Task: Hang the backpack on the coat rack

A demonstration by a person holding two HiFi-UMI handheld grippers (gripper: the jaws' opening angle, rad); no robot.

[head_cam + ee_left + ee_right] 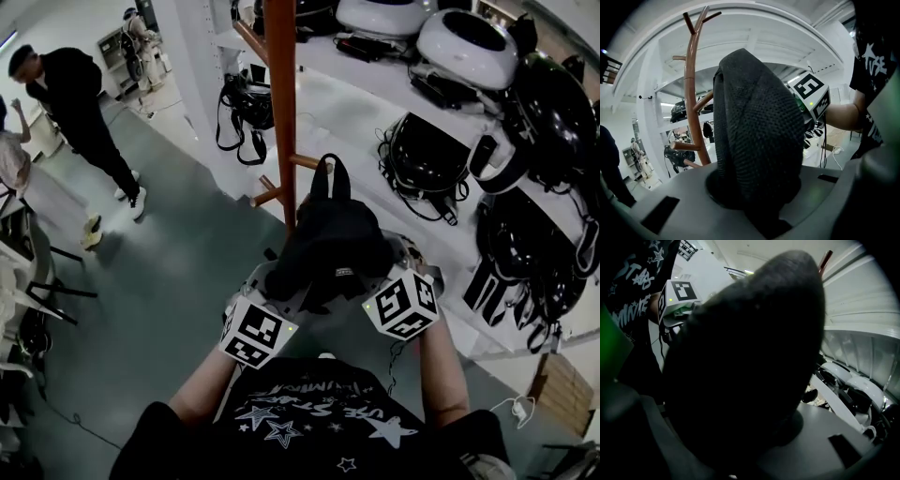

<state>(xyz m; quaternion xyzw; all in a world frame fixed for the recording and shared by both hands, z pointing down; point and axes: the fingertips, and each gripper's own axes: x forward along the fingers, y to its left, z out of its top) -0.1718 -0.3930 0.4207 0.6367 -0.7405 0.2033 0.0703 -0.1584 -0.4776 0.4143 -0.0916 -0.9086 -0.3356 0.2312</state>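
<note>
I hold a black backpack [328, 246] up between both grippers, close in front of the brown coat rack pole [279, 112]. Its top loop [329, 174] stands upright just right of a short peg [305, 161]; another peg [267, 197] juts out lower left. My left gripper [274, 283] is shut on the backpack's left side, where mesh fabric [754, 140] fills the jaws. The right gripper [392, 261] is shut on the right side, and the dark backpack [740, 362] blocks most of its view. In the left gripper view the coat rack [691, 93] rises at left with forked upper pegs.
White shelves [375, 103] behind and right of the rack carry several black and white helmet-like devices with cables. A black bag [246, 103] hangs left of the pole. Two people [80, 103] stand at far left on the grey floor, beside a dark chair [37, 281].
</note>
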